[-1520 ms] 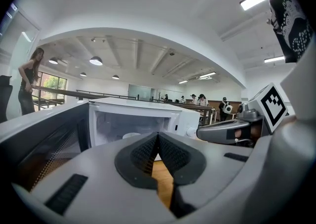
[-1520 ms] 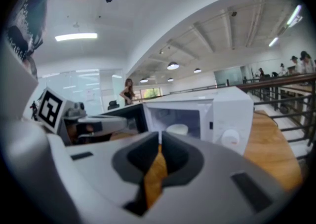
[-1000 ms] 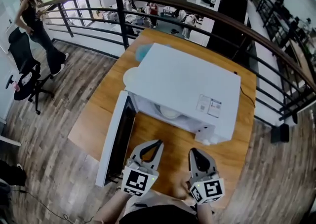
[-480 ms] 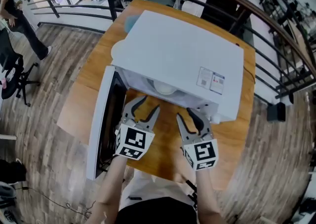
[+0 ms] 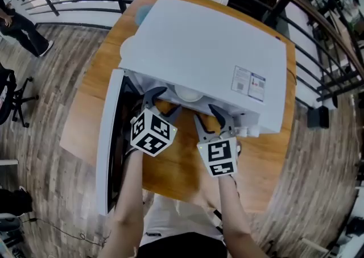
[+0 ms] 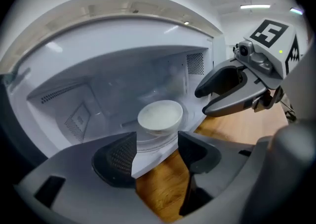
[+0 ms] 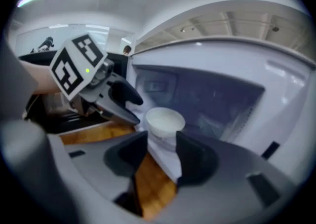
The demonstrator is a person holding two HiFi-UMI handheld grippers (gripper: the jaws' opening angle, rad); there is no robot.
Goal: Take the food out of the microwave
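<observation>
The microwave [image 5: 210,46] stands on the wooden table [image 5: 170,163]. Its door [image 5: 105,143] is swung out toward the table's left edge, which leaves the cavity free for access. The bowl [image 6: 160,115] is white, round and smooth. It sits on the glass turntable [image 6: 154,141], mid-floor in the cavity. The left gripper [image 5: 165,100] and right gripper [image 5: 206,116] point in at the cavity mouth, apparently for a two-sided lift. Both sets of jaws are opening, with nothing between them. The pads [image 6: 116,156] are dark and ribbed for friction.
</observation>
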